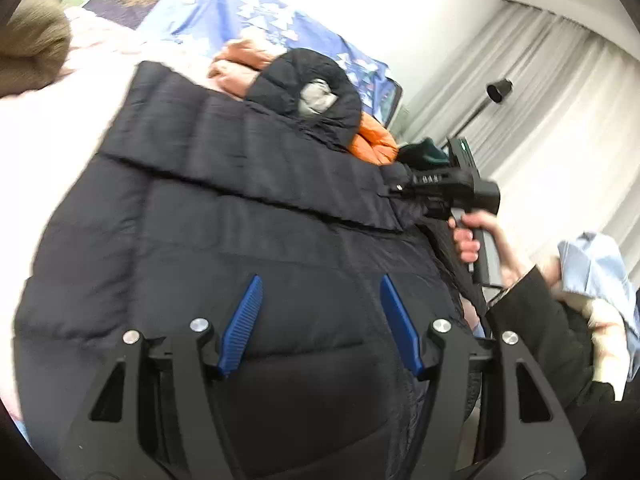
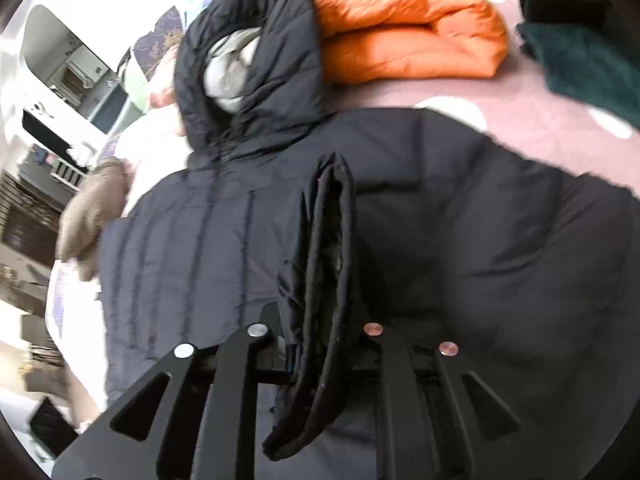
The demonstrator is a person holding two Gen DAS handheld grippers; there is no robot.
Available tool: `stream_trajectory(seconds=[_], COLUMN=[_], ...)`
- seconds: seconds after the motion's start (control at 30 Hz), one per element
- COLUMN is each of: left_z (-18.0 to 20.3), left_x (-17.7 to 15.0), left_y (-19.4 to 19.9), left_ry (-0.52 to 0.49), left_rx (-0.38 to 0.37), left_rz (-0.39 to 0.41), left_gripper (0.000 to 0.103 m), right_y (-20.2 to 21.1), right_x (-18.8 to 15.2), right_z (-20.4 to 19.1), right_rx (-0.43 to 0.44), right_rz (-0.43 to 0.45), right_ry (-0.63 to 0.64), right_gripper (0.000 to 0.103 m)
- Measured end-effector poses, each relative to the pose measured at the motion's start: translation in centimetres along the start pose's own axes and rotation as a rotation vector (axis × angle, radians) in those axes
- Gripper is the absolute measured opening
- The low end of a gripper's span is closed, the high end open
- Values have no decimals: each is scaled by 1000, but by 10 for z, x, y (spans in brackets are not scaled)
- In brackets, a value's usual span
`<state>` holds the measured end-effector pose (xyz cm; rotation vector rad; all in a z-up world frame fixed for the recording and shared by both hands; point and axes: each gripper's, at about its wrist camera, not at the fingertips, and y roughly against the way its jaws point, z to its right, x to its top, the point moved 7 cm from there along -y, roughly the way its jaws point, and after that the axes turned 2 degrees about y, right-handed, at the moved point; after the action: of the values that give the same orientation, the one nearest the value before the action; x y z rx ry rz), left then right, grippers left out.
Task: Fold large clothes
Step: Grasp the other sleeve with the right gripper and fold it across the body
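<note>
A large black puffer jacket lies spread on the bed, its hood with grey lining at the far end. My left gripper hovers over the jacket's body, its blue pads well apart with nothing between them. At the jacket's right edge a hand holds my right gripper, which pinches black fabric. In the right wrist view a folded sleeve cuff of the jacket stands clamped in the right gripper and hides its fingertips. The hood lies beyond.
A folded orange jacket and a dark green garment lie past the hood on the pink sheet. A brown garment sits at the left. Blue patterned bedding, white curtains and a light blue garment surround the bed.
</note>
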<state>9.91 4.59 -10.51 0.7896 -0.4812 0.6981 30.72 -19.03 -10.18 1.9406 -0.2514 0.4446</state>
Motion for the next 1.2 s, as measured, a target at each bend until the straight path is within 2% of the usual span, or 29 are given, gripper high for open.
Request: stream_trajectory(seconds=[0.07,0.1,0.13,0.2,0.27,0.37,0.5,0.57,0.67,0.7,0.73,0.83,0.93,1.0,1.07,1.13,1.2], left_z=[-9,-14,-17,-23,-24,-28,-31,-29,-25,-23,-19,-4,14,25,34,37,35], left_x=[4,4,5,4,4,3,2,1,-1,-2,-2,-5,-7,-9,-10,-12,-13], left_y=[10,16,19,25,28,36,45,50,49,48,46,37,31,32,33,34,34], left_ry=[12,16,20,22,19,21,30,25,29,27,21,-8,-44,-65,-83,-84,-79], left_rx=[14,19,22,28,35,45,42,35,14,9,1,-19,-36,-47,-53,-51,-46], left_rz=[9,14,16,20,23,35,47,55,50,47,41,18,-4,-2,5,8,10], left_gripper=[63,64,64,66,67,68,68,68,68,68,68,68,69,70,71,71,71], right_y=[4,6,8,20,42,74,129,157,191,200,203,201,200,196,192,192,195], right_x=[-1,-2,-2,-4,-4,-7,-32,-61,-121,-153,-174,-238,-283,-296,-293,-287,-285], right_z=[12,14,19,26,31,34,58,86,134,154,168,207,234,246,253,259,267], right_rx=[-17,-24,-53,-93,-118,-103,-107,-123,-166,-203,-204,-132,42,138,181,192,144], right_rz=[29,32,40,72,137,217,334,412,560,611,635,682,790,826,838,844,868], right_ry=[-25,-29,-31,-24,-31,-50,-139,-240,-409,-497,-559,-786,-997,-1108,-1139,-1145,-1164], right_gripper=[15,25,43,55,55,55,55,55,58,61,62,62,62,63,63,62,62])
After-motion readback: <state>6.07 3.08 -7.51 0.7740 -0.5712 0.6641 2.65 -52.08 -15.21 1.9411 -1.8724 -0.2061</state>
